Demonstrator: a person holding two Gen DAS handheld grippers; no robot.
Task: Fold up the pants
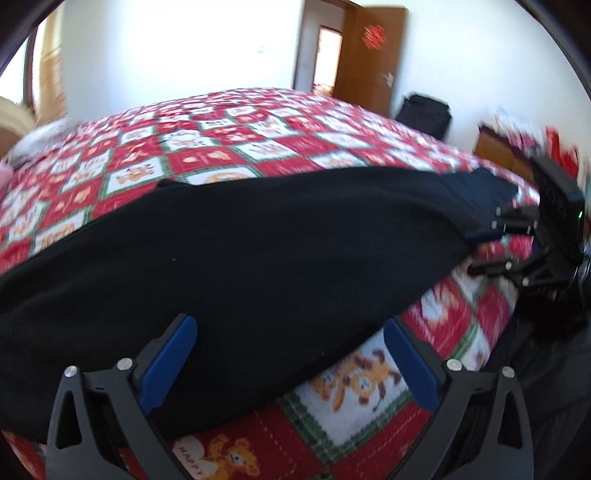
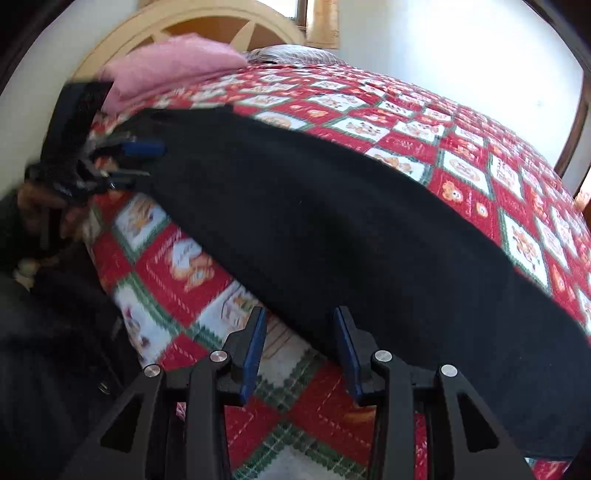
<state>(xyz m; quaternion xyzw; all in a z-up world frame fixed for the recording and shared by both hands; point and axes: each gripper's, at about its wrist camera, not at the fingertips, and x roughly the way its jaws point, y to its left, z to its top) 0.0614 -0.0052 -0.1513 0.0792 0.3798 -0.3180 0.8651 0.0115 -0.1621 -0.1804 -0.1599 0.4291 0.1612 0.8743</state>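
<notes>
Black pants (image 1: 236, 251) lie stretched in a long band across a bed with a red, white and green patterned quilt (image 1: 236, 147). My left gripper (image 1: 290, 328) is open, its blue-padded fingers (image 1: 170, 362) straddling the near edge of the pants. My right gripper (image 1: 484, 245) shows at the far right, open at the other end of the pants. In the right wrist view the pants (image 2: 332, 221) run diagonally; my right gripper (image 2: 300, 317) is open at their near edge, and the left gripper (image 2: 144, 162) is at the far left end, open around the fabric edge.
A pink folded cloth (image 2: 170, 70) and a cream headboard (image 2: 207, 22) are at the head of the bed. A wooden door (image 1: 373, 55) and a dark bag (image 1: 424, 110) stand beyond the bed. The bed's near edge drops to a dark floor area (image 2: 55, 350).
</notes>
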